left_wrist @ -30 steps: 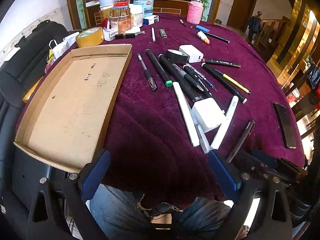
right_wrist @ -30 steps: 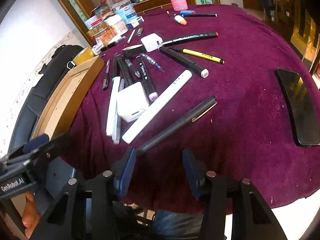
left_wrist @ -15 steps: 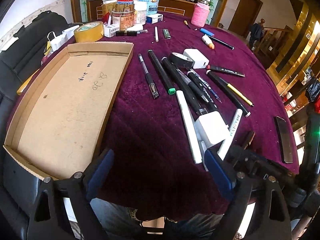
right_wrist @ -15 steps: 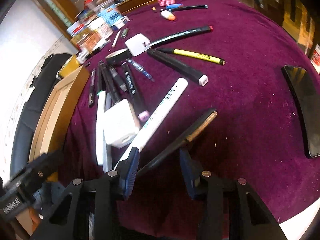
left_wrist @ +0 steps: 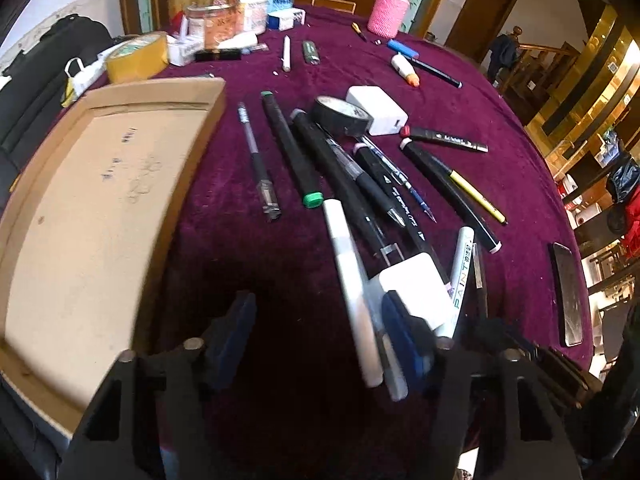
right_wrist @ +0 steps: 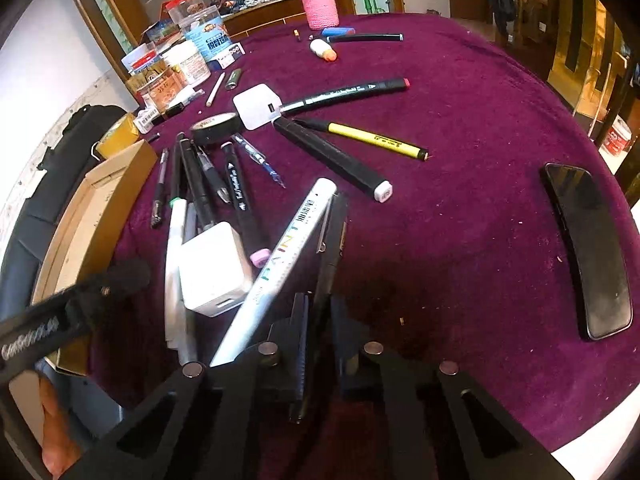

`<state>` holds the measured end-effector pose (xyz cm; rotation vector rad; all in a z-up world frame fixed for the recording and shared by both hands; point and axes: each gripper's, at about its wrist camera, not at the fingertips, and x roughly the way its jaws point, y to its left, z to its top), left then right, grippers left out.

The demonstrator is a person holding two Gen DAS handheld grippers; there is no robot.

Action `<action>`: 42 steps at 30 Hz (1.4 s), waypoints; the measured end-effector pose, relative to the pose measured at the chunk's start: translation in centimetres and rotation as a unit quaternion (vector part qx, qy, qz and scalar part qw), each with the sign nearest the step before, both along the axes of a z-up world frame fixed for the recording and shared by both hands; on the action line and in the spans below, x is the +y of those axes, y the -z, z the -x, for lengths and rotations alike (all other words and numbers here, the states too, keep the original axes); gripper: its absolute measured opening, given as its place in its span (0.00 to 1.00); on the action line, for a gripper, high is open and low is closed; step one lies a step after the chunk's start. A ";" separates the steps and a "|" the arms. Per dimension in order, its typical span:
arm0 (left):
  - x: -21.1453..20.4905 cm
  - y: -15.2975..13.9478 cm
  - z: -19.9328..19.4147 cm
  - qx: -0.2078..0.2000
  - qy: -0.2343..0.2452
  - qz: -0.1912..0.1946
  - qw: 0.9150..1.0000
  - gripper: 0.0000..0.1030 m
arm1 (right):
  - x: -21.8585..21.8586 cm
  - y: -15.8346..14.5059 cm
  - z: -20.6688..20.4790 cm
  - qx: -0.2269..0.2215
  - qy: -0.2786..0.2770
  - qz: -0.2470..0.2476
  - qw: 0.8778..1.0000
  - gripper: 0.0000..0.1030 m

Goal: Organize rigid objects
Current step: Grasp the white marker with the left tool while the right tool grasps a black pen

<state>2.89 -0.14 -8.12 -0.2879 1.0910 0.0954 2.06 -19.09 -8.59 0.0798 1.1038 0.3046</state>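
A: What did the right tool [right_wrist: 318,320] have?

B: Its jaws had come together on the near end of a black pen [right_wrist: 334,236], which ran away from it across the purple surface [right_wrist: 460,220]. A white paint marker [right_wrist: 288,256] lay just beside that pen, touching it along part of its length.

A: And the left tool [left_wrist: 320,330]?

B: Its jaws were closing with nothing pressed between them. Its right-hand finger [left_wrist: 402,340] sat over the near ends of two white markers [left_wrist: 352,292] and against a white charger [left_wrist: 420,284]. The other finger [left_wrist: 234,330] hung over bare cloth.

A: Where was the rest of the clutter?

B: Just past the charger, a fan of dark pens and markers [left_wrist: 348,184] lay overlapping, one of them green-capped [left_wrist: 312,199]. A cardboard tray [left_wrist: 192,152] lay to the left of them, with only handwriting inside. Beyond the fan were a roll of black tape [left_wrist: 340,114] touching a second white charger [left_wrist: 378,108], a black-and-yellow pen [right_wrist: 376,140], and a red-capped marker [right_wrist: 348,92]. A phone [right_wrist: 588,248] lay well apart on the right. At the far edge stood jars [right_wrist: 192,48], a roll of tan tape [left_wrist: 138,56] and a pink knitted holder [right_wrist: 320,2].
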 end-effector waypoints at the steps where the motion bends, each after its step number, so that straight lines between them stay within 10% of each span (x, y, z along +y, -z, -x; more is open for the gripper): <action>1: -0.1 0.2 -0.3 0.005 0.001 0.004 1.000 0.50 | -0.1 0.0 0.0 0.000 -0.001 -0.002 1.000 0.10; 11: -1.1 1.5 -1.6 0.028 0.006 0.019 0.999 0.19 | -0.4 0.3 0.0 -0.001 -0.015 -0.021 1.000 0.12; 20: -1.5 1.7 -2.2 0.020 0.013 -0.007 1.000 0.16 | 0.2 0.6 0.1 -0.006 -0.023 -0.009 1.000 0.14; 42: 3.1 -2.8 2.6 -0.032 -0.020 0.129 0.991 0.10 | -1.5 -1.2 2.0 -0.025 0.014 -0.054 0.998 0.09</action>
